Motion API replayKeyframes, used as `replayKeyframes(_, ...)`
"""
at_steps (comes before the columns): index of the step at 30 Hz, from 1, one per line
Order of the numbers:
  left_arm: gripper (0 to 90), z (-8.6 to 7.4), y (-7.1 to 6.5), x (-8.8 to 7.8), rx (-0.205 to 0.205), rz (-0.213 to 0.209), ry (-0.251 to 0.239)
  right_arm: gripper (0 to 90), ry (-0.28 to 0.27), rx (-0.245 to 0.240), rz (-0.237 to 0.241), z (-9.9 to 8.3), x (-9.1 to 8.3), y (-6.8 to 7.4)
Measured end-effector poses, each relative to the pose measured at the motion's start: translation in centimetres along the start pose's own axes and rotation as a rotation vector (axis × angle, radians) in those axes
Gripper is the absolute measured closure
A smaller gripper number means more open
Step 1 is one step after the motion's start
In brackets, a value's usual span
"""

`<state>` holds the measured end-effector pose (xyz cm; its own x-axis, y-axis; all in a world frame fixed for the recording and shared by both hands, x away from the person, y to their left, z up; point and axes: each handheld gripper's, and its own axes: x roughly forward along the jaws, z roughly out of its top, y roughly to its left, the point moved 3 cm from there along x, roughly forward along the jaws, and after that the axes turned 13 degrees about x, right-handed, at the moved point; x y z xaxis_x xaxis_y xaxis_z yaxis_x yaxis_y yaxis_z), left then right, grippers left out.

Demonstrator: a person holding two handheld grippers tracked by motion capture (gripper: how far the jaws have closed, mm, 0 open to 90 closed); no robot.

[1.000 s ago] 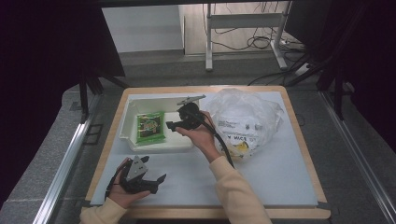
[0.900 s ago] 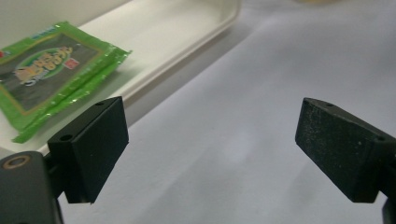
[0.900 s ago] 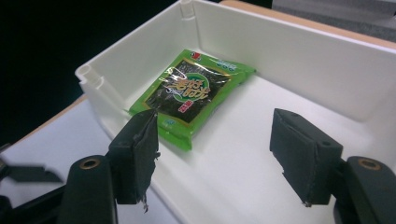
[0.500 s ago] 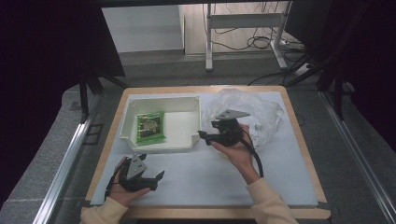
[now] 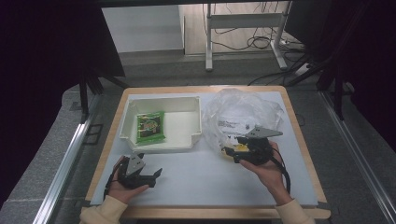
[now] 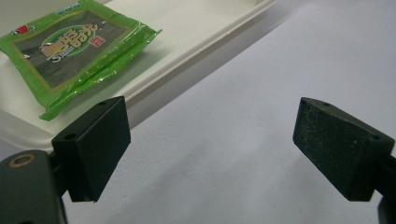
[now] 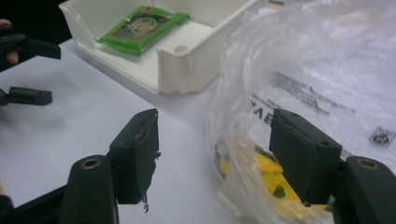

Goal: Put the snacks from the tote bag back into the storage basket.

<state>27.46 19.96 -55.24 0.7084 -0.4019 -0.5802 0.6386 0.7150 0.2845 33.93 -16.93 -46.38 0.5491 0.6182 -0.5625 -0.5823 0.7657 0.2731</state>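
Right gripper [image 5: 237, 150]: shifted from tray [image 5: 132, 136] to bag [image 5: 243, 114] mouth; jaws wide, bag film between, not pinched.
Left gripper [image 5: 156, 173]: parked by tray, jaws released, empty.
Green packet [image 5: 150, 127]: lying in tray, delivered.
Yellow packet [image 7: 273, 179]: inside bag, likely next pick.

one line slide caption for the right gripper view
Open right tool at the clear plastic bag, yellow packet inside, white bin behind.

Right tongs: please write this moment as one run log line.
right tongs: open, at clear plastic bag mouth | left tongs: open, empty | green packet: in white tray
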Motion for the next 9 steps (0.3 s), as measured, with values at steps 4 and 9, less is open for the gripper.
replayKeyframes(4, 11.0, 0.0, 0.0, -0.2, -0.002, -0.01, -0.004, 32.9, -0.005, 0.007, -0.006, 0.1, -0.1, -0.1)
replayKeyframes(9, 11.0, 0.1, -0.3, -0.3, 0.011, -0.028, -0.015, 30.9, -0.001, -0.024, 0.003, -0.1, 0.4, 1.2)
